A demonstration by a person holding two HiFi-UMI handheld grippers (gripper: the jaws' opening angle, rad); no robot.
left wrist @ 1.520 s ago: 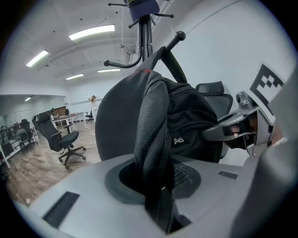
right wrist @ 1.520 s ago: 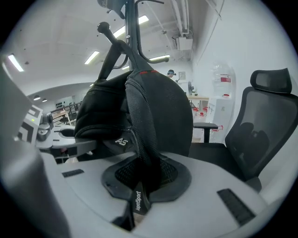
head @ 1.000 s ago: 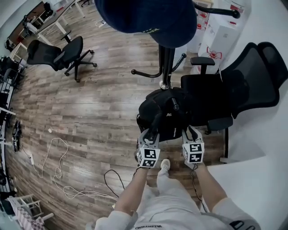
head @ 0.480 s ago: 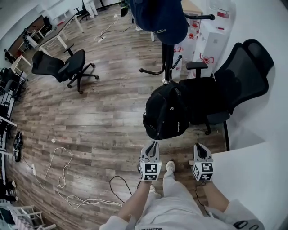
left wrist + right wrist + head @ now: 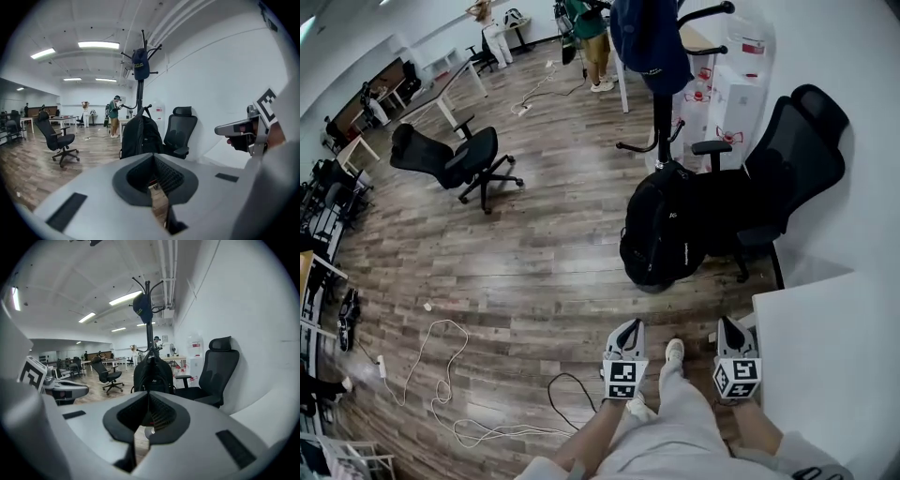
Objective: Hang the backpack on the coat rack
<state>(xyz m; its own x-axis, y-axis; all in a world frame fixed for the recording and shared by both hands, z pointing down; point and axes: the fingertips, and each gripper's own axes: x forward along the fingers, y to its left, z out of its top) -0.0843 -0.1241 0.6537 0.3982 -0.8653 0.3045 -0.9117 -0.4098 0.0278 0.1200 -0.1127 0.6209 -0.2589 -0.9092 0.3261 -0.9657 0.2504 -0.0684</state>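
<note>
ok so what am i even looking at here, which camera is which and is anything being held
No robot here: a person holds a two-jaw gripper in each hand. The top-down picture comes from a camera on the person's head; the left gripper and right gripper show at the bottom. The other two pictures come from cameras riding on each gripper, looking along its jaws. Both pairs of jaws are together with nothing between them. Ahead, a black backpack hangs low on the coat rack, a dark blue cap sits on top, and a black office chair stands beside it. Loose cables lie on the wooden floor.
</note>
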